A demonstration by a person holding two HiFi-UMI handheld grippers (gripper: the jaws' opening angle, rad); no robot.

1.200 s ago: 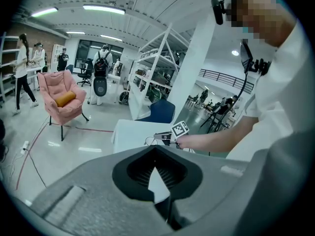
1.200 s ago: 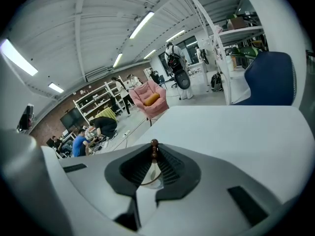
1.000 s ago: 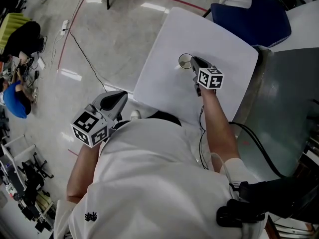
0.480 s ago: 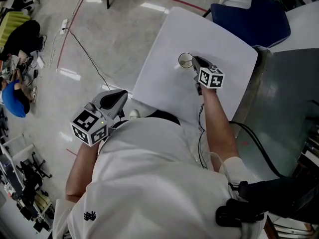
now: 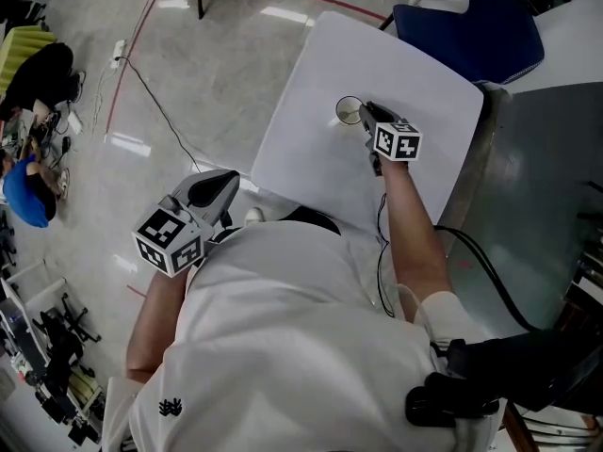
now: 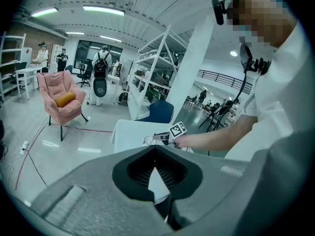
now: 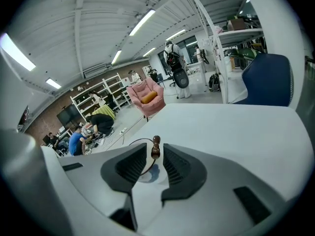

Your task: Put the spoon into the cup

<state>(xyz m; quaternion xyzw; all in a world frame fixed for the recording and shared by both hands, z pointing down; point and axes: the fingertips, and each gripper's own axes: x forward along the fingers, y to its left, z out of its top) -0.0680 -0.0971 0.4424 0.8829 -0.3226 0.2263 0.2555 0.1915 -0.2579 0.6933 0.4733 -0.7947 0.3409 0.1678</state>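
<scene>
Head view: the right gripper (image 5: 369, 119) sits at the cup (image 5: 349, 111) on the white table (image 5: 311, 144). The left gripper (image 5: 226, 188) hangs off it, near the body. Left gripper view: jaws together, empty. Right gripper view: the 2 jaws are opening either side of the spoon (image 7: 155, 144), which stands in the cup. This is likely the release; next, back out without clipping the handle.

No words or numbers can be read here. The cube (image 5: 171, 243) on the left gripper (image 5: 229, 182) and the cube (image 5: 397, 142) on the right gripper (image 5: 366, 111) show only black and white square patterns, not letters. The white shirt (image 5: 283, 347) has a small dark mark (image 5: 170, 409), too small to read.
</scene>
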